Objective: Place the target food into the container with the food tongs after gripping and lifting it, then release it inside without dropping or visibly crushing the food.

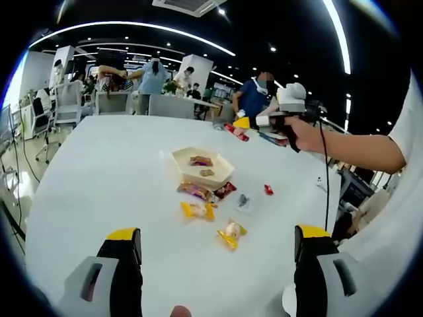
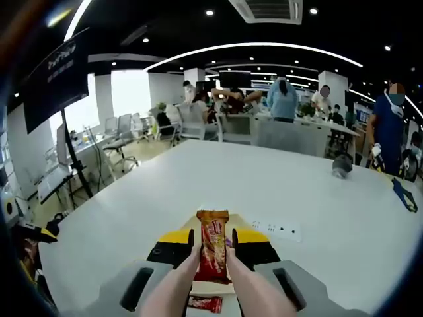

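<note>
A: Where's the packet?

B: In your tongs [image 2: 180, 281]. The right tool [image 2: 213, 232] is pressed together on them, and they pinch the packet [image 2: 213, 246] mid-body, its long axis running out along the tongs.

A: And the tray?

B: From the left gripper view, the tray [image 1: 221, 177] sits mid-desk with two snacks in it. Your right tool is raised over the desk [image 1: 106, 165] on the tray's far side, off to its right, well apart. I'd bring it back toward you and leftward before lowering.

A: Left tool?

B: The left tool [image 1: 218, 232] is spread and empty, nearer the tray but not needed. Loose snacks lie on the tray's near side.
</note>
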`<state>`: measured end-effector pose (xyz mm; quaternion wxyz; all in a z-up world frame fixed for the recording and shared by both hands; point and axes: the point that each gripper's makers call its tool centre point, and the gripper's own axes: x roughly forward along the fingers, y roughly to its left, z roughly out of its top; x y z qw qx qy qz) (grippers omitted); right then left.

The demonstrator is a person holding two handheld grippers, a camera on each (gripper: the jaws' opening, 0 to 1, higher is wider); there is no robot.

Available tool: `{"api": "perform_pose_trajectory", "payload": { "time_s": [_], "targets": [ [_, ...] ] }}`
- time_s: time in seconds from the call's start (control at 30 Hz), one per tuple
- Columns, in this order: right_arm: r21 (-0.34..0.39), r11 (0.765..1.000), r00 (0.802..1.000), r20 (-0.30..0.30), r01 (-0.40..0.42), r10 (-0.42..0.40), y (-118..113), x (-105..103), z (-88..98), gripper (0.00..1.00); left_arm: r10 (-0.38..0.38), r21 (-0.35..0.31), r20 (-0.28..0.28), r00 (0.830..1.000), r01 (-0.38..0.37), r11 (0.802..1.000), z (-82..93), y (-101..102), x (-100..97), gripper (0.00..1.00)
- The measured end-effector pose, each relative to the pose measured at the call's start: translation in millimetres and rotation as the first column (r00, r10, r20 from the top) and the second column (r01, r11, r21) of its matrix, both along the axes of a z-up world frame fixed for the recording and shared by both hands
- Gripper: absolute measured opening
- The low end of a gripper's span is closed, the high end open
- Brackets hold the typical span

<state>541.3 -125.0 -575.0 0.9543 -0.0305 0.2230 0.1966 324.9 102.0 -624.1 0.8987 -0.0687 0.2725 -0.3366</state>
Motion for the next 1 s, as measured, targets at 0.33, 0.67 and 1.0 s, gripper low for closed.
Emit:
{"api": "perform_pose_trajectory", "payload": {
  "time_s": [0.33, 0.67, 1.0],
  "targets": [
    [-0.004, 1.000, 1.000, -0.008, -0.016, 0.016, 6.0, 8.8, -4.7, 0.22, 0.028, 0.017, -0.019, 0.999, -0.028, 0.999, -5.9, 10.3, -7.5, 0.96],
    [-0.013, 1.000, 1.000, -0.008, -0.024, 0.024, 4.3, 9.7, -5.4, 0.22, 0.033, 0.010, -0.021, 0.999, -0.033, 0.999, -6.5, 7.2, -7.7, 0.96],
    [-0.025, 0.999, 0.999, -0.009, -0.038, 0.038, 0.7, 13.1, -6.9, 0.25, 0.042, 0.008, -0.017, 0.999, -0.042, 0.999, -4.3, 8.6, -7.0, 0.96]
  ]
}}
